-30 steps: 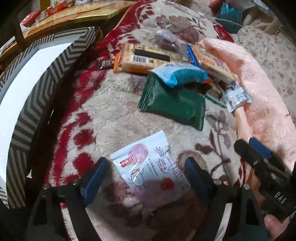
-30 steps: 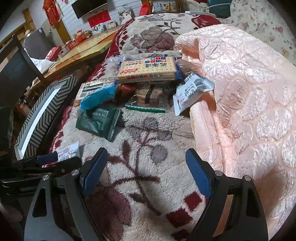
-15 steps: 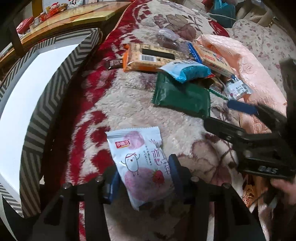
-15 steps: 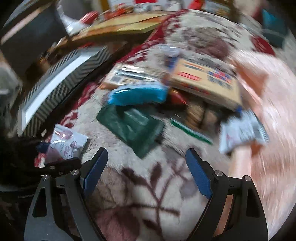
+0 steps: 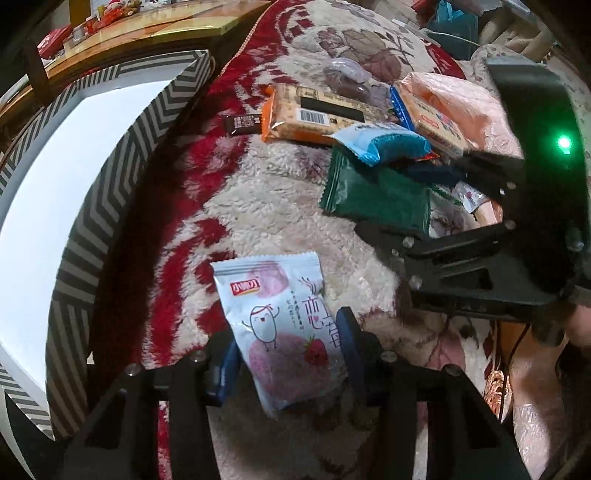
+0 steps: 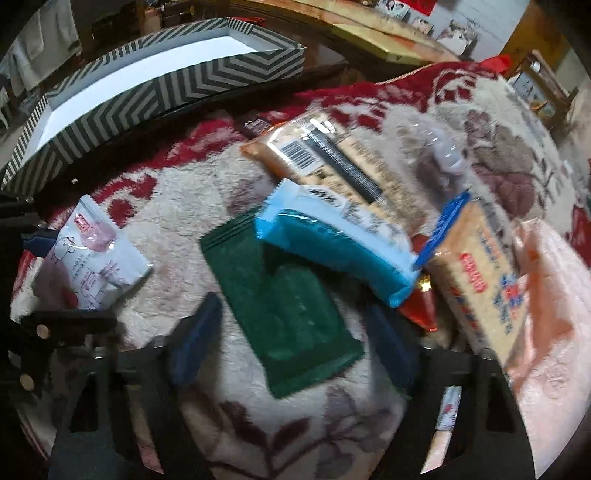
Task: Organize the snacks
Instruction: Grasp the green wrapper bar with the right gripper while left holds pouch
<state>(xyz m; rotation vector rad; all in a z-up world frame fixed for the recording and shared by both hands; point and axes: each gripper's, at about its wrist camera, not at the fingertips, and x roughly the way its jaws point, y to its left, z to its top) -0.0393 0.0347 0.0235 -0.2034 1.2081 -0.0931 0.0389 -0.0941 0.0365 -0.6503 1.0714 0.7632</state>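
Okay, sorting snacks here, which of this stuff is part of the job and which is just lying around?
Part of the job:
- white strawberry packet, held in left gripper
- green packet, between right gripper's closing jaws, not yet pinched
- blue packet
- two cracker packs
- small dark bar
- striped box

Lying about:
- floral blanket
- pink quilt
- wooden table

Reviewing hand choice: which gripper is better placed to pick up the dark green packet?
Right. The right gripper straddles the green packet, jaws closing but not yet pressing, while the left gripper already clamps the white strawberry packet.
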